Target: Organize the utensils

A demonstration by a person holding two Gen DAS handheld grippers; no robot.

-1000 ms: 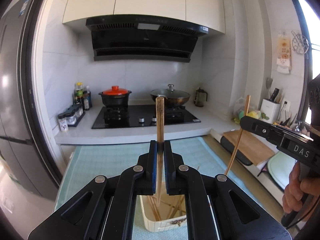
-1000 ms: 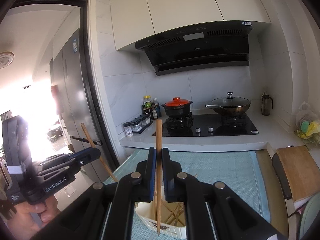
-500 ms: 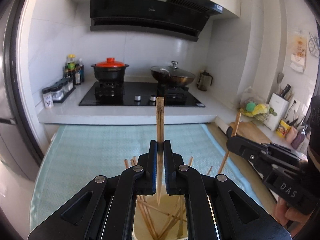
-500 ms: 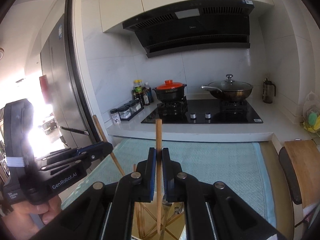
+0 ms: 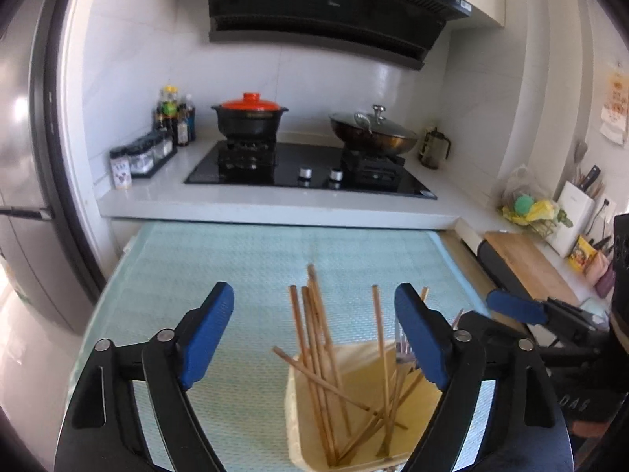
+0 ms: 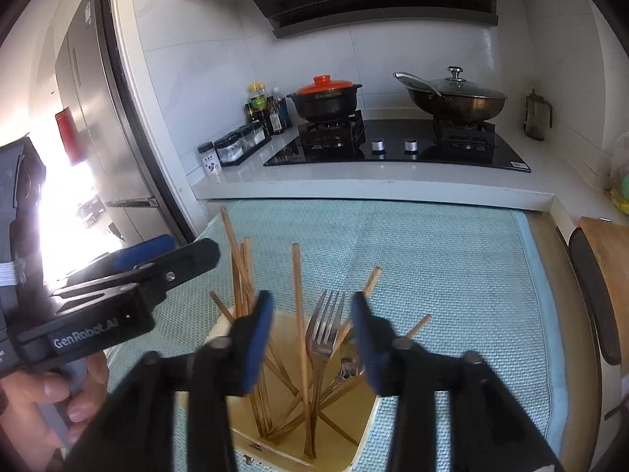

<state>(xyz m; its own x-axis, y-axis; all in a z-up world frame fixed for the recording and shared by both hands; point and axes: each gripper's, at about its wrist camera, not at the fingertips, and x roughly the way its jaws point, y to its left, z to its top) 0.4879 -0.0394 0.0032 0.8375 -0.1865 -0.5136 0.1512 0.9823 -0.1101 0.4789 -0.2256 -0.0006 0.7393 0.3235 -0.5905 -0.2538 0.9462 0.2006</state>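
Note:
A cream utensil holder (image 5: 291,401) (image 6: 363,428) stands on the teal mat, just below both grippers. Several wooden chopsticks (image 5: 314,338) (image 6: 298,306) lean in it, with a metal fork (image 6: 324,326) among them. My left gripper (image 5: 312,295) hangs over the holder with its jaws opening wide; its blue pads (image 5: 204,338) touch nothing. My right gripper (image 6: 312,299) is also opening above the holder, blurred, and the chopsticks and fork between its jaws stand free of the pads. Each gripper shows at the edge of the other's view, the right gripper (image 5: 515,306) and the left gripper (image 6: 145,253).
The teal mat (image 5: 236,259) (image 6: 432,255) stretches to a white counter with a black hob (image 5: 310,173), a red-lidded pot (image 5: 249,118) and a lidded wok (image 5: 373,133). Spice jars (image 5: 137,157) and a fridge stand left; a wooden cutting board (image 5: 526,263) lies right. A hand (image 6: 78,393) holds the left gripper.
Both grippers sank toward the holder, each shut on an upright chopstick. Now both jaws stand apart and the two chopsticks rest in the holder with the others.

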